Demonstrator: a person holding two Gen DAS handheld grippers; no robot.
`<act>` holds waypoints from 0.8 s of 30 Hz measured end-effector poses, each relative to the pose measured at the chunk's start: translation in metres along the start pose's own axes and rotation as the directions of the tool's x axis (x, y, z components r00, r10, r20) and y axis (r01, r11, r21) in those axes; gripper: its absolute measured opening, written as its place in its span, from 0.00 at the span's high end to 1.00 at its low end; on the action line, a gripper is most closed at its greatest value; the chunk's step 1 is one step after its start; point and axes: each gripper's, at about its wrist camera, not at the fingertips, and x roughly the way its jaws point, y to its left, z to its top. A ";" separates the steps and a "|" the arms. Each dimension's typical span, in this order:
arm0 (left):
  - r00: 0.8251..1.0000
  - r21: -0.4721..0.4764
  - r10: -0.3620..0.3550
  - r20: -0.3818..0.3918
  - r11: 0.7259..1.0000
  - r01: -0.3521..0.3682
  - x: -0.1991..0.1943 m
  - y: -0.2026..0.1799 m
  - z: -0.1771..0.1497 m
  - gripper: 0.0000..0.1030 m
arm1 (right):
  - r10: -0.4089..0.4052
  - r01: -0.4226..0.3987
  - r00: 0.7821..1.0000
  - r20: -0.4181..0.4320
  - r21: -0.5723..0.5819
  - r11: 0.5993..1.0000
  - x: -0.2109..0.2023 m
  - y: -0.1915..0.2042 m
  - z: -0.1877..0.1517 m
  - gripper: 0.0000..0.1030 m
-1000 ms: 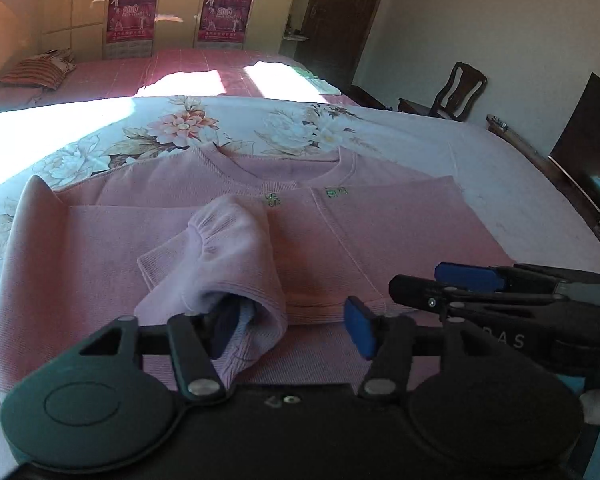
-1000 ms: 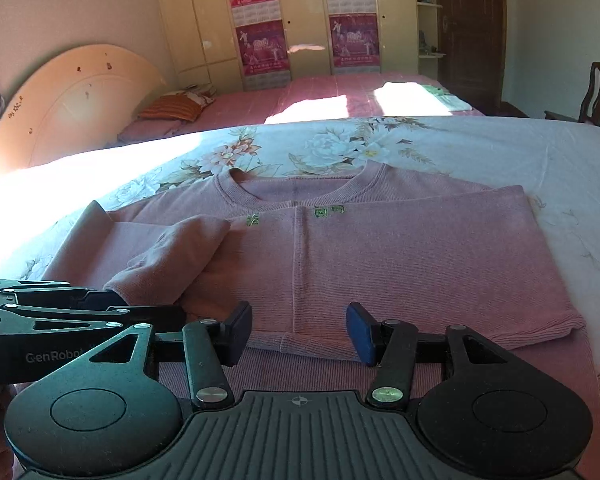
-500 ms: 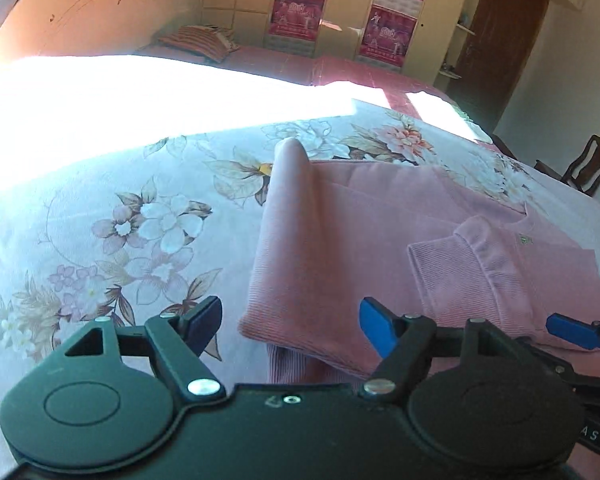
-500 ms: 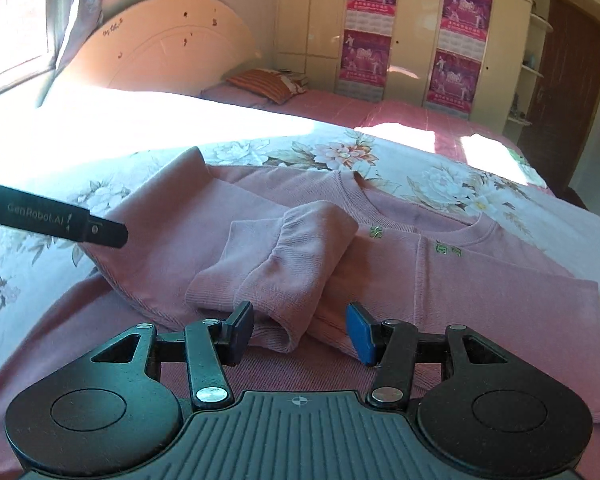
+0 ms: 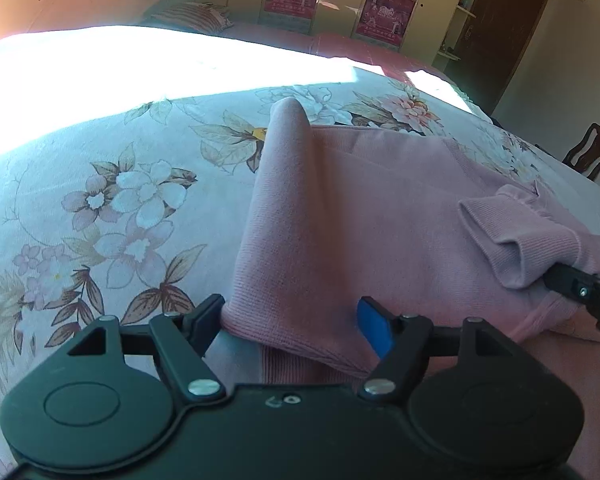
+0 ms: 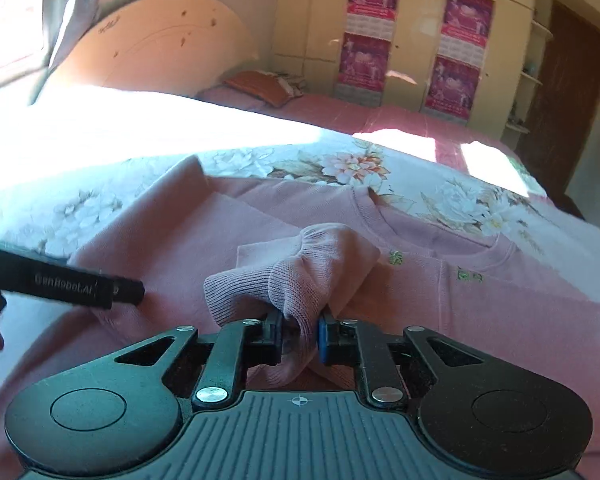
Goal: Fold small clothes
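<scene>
In the left wrist view, the left tool [image 5: 290, 320] is standing apart, straddling the folded edge of the pink sweater [image 5: 340, 216] lying on the floral bed sheet [image 5: 100, 200].

In the right wrist view, the right tool [image 6: 300, 330] has just been closing and is pinching the sweater's cuff [image 6: 296, 280].

Left gripper [image 5: 290, 322]: jaws wide, straddling the folded lower corner of a pink sweater [image 5: 364, 216] on a floral bedsheet [image 5: 112, 200]. Ribbed sleeve cuff [image 5: 516, 240] lies on the sweater at right, the right gripper [image 5: 580, 292] tip meeting it. Wooden chair [image 5: 590, 152] far right.
</scene>
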 end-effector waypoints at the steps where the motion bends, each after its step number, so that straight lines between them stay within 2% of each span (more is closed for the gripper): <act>1: 1.000 -0.002 -0.005 0.002 1.000 0.005 -0.001 0.000 0.000 0.28 | 0.000 -0.001 1.000 0.012 0.094 0.996 -0.006 -0.017 0.002 0.85; 3: 1.000 0.000 -0.005 0.000 1.000 0.005 0.000 -0.002 0.000 0.27 | -0.010 0.009 1.000 0.003 0.247 0.969 -0.013 -0.050 -0.001 0.85; 5: 1.000 0.007 -0.003 -0.001 1.000 0.003 0.001 -0.003 0.000 0.26 | -0.032 0.044 0.999 -0.044 0.306 0.951 -0.012 -0.074 -0.008 0.84; 7: 1.000 0.011 -0.001 -0.002 1.000 0.001 0.001 -0.004 0.000 0.25 | -0.029 0.056 0.996 -0.082 0.343 0.938 -0.011 -0.091 -0.014 0.77; 8: 1.000 0.011 0.001 -0.003 1.000 -0.001 0.002 -0.004 0.001 0.25 | -0.036 0.064 0.996 -0.085 0.352 0.934 -0.013 -0.098 -0.016 0.70; 10: 1.000 0.010 0.002 -0.005 1.000 -0.002 0.003 -0.005 0.002 0.25 | -0.070 0.090 0.995 -0.069 0.344 0.935 -0.019 -0.104 -0.014 0.56; 11: 1.000 0.013 0.004 -0.005 1.000 -0.004 0.003 -0.006 0.002 0.25 | -0.101 0.115 0.993 -0.056 0.346 0.931 -0.023 -0.108 -0.014 0.53; 14: 1.000 0.038 0.018 -0.005 0.999 -0.018 0.005 -0.009 0.000 0.25 | -0.157 0.166 0.986 -0.055 0.334 0.928 -0.029 -0.116 -0.016 0.53; 21: 1.000 -0.013 -0.004 -0.005 1.000 0.004 0.002 -0.004 0.008 0.25 | -0.110 0.134 0.990 -0.085 0.381 0.915 -0.026 -0.136 -0.022 0.53; 24: 1.000 -0.034 -0.007 0.002 0.999 0.007 0.005 -0.002 0.016 0.30 | -0.096 0.126 0.991 -0.088 0.448 0.885 -0.021 -0.152 -0.025 0.53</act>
